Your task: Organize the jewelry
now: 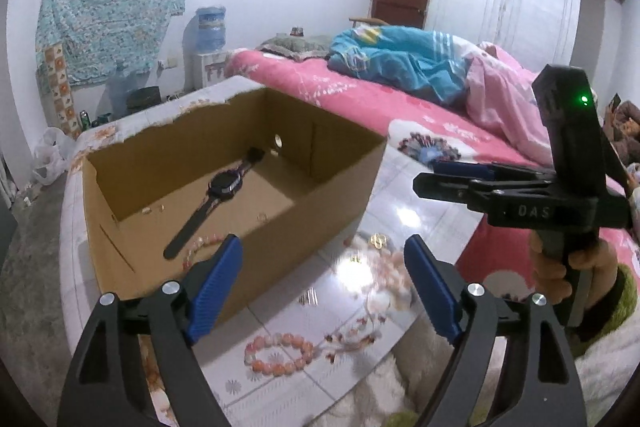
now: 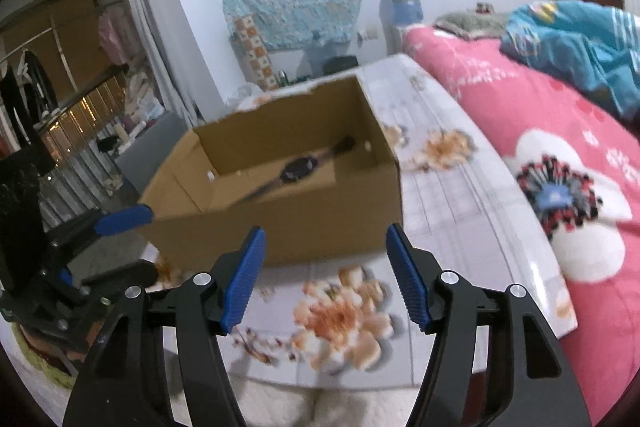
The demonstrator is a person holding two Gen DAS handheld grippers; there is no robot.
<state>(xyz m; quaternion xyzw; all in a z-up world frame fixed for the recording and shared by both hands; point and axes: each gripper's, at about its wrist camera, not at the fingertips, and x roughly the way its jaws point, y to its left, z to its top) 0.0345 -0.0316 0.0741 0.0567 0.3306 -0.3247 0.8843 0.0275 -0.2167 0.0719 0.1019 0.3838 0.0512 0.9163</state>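
An open cardboard box (image 1: 304, 223) stands on the floral table; it also shows in the right wrist view (image 2: 320, 227). A black watch (image 1: 218, 193) lies inside it, with a bead bracelet (image 1: 202, 245) and small rings. A pink bead bracelet (image 1: 280, 353) lies on the table in front of the box, below my left gripper (image 1: 324, 287), which is open and empty. A gold ring (image 1: 378, 239) lies beside the box. My right gripper (image 2: 324, 275) is open and empty, above the table before the box; it also appears in the left wrist view (image 1: 444, 179).
A bed with a pink cover (image 1: 360, 87) runs along the table's right side. The glossy table (image 2: 460, 195) has flower prints. A water dispenser (image 1: 210, 31) and bags stand by the far wall. A clothes rack (image 2: 60, 87) is at left.
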